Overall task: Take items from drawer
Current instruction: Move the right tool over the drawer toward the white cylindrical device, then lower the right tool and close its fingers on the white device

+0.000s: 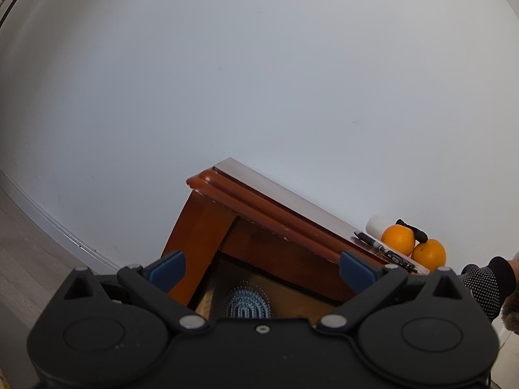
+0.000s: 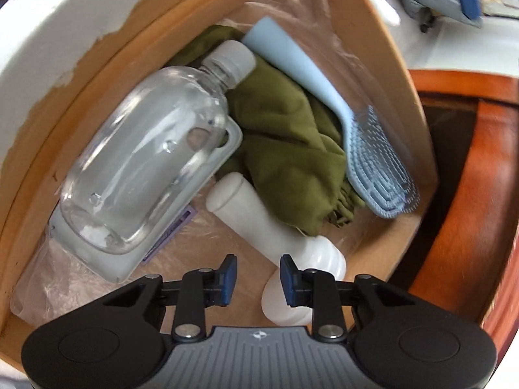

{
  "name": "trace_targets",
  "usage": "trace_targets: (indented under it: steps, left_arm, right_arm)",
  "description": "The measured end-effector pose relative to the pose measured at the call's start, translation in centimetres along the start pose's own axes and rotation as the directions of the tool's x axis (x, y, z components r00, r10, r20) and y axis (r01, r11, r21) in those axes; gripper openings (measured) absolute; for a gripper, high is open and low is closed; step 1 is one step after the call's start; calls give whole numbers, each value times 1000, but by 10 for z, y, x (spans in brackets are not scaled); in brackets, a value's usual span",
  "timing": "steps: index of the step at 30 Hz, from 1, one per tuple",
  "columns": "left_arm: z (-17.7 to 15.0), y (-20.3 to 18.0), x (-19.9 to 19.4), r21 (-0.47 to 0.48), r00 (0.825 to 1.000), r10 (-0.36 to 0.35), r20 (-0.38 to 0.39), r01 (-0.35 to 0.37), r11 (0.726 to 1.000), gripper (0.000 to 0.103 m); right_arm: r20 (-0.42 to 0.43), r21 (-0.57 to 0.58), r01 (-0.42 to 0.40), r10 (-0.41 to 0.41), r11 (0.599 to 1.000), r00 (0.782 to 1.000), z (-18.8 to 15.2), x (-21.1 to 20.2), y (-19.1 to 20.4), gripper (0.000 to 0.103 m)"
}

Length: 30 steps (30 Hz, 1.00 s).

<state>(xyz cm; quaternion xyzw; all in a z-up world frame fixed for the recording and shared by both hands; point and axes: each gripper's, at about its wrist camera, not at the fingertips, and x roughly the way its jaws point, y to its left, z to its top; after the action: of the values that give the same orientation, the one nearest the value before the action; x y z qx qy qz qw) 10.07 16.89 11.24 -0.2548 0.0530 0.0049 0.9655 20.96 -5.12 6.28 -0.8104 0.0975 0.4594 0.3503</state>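
Note:
The right wrist view looks down into the open drawer (image 2: 382, 64). In it lie a clear bottle with a grey sleeve (image 2: 146, 162), an olive green cloth (image 2: 285, 149), a light blue hairbrush (image 2: 356, 129) and a white roll-on bottle (image 2: 275, 230). My right gripper (image 2: 256, 275) is partly open and empty, just above the drawer floor beside the white bottle's lower end. My left gripper (image 1: 262, 269) is wide open and empty, in front of the wooden cabinet (image 1: 259, 227). The blue brush (image 1: 248, 304) shows between its fingers, in the drawer below.
Two oranges (image 1: 412, 246), a black pen (image 1: 386, 253) and a black clip lie on the cabinet top. A gloved hand (image 1: 486, 285) is at the right edge. A white wall fills the background. Clear plastic film lines the drawer.

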Motion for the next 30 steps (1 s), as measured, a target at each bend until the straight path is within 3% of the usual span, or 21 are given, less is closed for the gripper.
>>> trace_targets:
  steps: [5, 13, 25, 30]
  left_arm:
    - [3, 0, 2, -13, 1000, 18, -18, -18, 1000, 102]
    - [5, 6, 1, -38, 999, -16, -29, 15, 999, 102]
    - [5, 10, 3, -58, 998, -52, -29, 50, 997, 102]
    - [5, 11, 3, -66, 998, -62, -26, 60, 996, 102]
  right_arm:
    - [-23, -81, -3, 1, 997, 1000, 7, 1, -1, 31]
    - [-45, -183, -10, 2, 983, 999, 22, 1, -6, 31]
    - [-105, -253, -102, 78, 962, 991, 39, 5, -30, 33]
    - [-132, -322, -141, 103, 936, 986, 47, 6, -38, 33]
